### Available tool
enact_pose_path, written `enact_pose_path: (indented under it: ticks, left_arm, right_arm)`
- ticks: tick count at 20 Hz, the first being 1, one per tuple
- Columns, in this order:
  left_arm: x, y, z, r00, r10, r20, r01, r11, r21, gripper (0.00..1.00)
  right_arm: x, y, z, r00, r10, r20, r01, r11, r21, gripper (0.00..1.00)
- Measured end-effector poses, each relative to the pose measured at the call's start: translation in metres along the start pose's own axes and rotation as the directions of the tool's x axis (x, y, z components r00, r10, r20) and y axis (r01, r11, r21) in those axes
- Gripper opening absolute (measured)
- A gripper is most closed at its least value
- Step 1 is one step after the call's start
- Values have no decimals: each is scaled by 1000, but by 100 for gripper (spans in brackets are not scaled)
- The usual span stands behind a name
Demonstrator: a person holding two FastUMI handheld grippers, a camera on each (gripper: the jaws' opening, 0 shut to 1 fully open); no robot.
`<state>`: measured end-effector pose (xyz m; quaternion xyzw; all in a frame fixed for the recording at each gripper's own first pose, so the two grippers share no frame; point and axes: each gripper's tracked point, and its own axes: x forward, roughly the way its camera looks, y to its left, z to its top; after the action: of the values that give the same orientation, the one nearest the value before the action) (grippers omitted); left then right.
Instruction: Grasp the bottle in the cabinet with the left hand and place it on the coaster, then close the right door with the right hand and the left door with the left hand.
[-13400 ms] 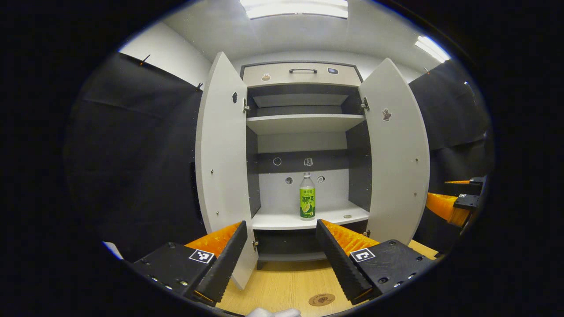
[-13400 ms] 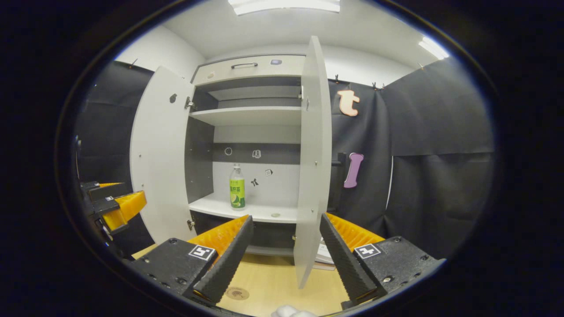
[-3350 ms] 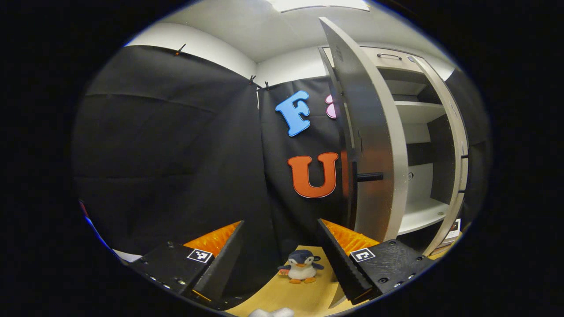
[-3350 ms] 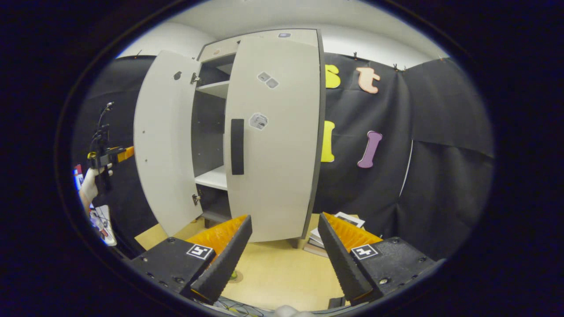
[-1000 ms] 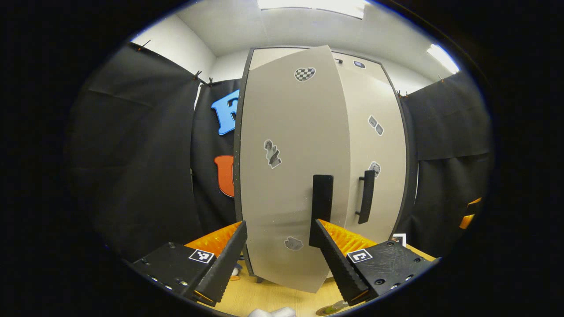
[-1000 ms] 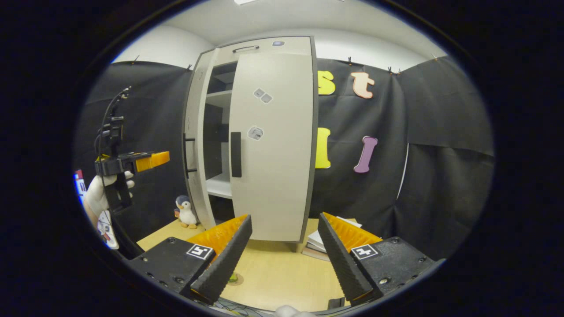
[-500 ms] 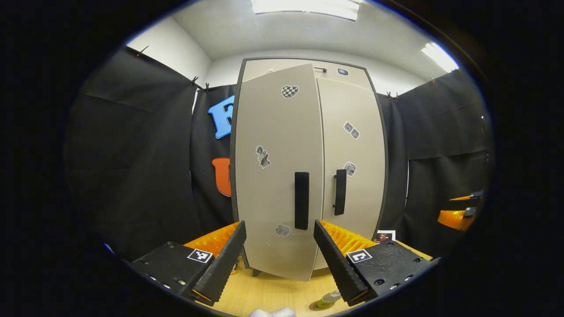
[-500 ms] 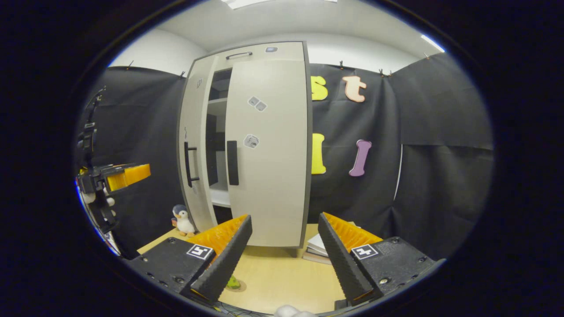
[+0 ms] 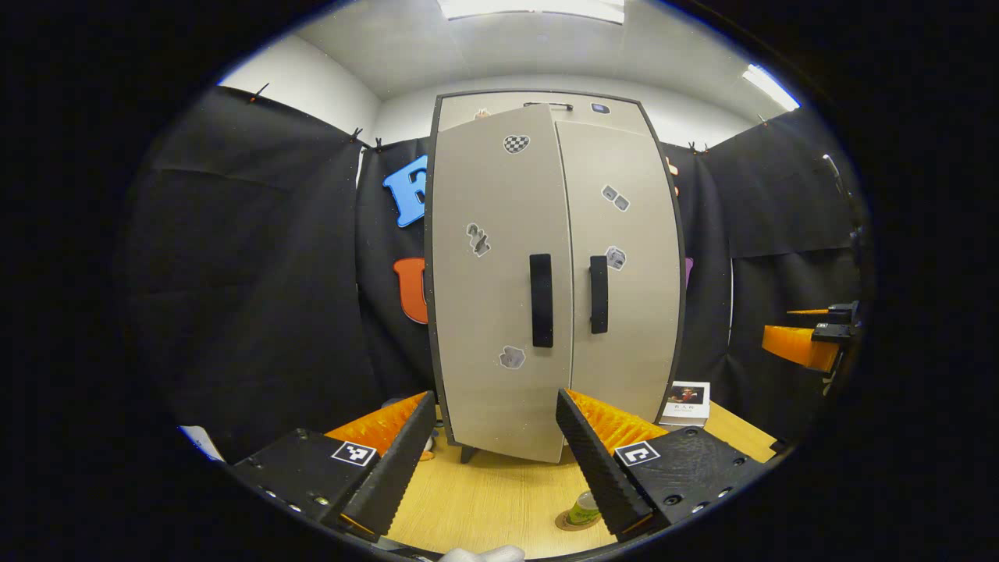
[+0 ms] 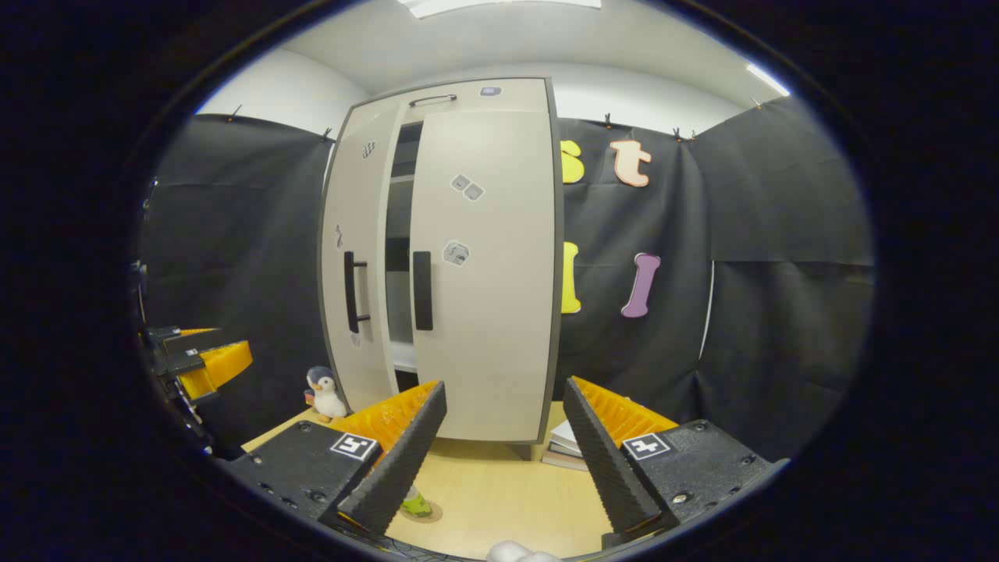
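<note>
Since 0.5 s ago left door (image 9: 499, 297) swung nearer cabinet (image 10: 468, 94), gap remains by right door (image 10: 488, 273). Bottle (image 9: 581, 509) on coaster (image 9: 568, 523) before cabinet. Both grippers (image 9: 492, 460) (image 10: 499, 453) spread, empty. I'd push flat beside handle (image 9: 541, 300) til flush.

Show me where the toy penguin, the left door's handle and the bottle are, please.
Toy penguin (image 10: 324, 394): right gripper view, on its white belly.
Left door's handle (image 9: 541, 300): left gripper view, mid-length of the dark bar.
Bottle (image 9: 582, 509): left gripper view, on its green body.
</note>
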<state>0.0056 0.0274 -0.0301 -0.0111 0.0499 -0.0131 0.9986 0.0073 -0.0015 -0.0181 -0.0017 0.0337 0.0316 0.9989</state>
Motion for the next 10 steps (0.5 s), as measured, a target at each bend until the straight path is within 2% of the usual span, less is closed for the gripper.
enact_pose_path:
  ticks: [3, 9, 10]
  left_arm:
    - [-3, -2, -10, 1000, -2, -24, 1, 1000, -25, 95]
    - [4, 9, -2, 1000, 17, -5, -17, 1000, -8, 95]
    - [6, 8, -1, 1000, 16, -4, -16, 1000, -9, 99]
  right_arm:
    - [0, 0, -2, 1000, -10, 1, 10, 1000, 3, 99]
    - [1, 4, -4, 1000, -17, -5, 17, 1000, 5, 100]
    - [1, 4, -4, 1000, -19, -4, 19, 1000, 2, 100]
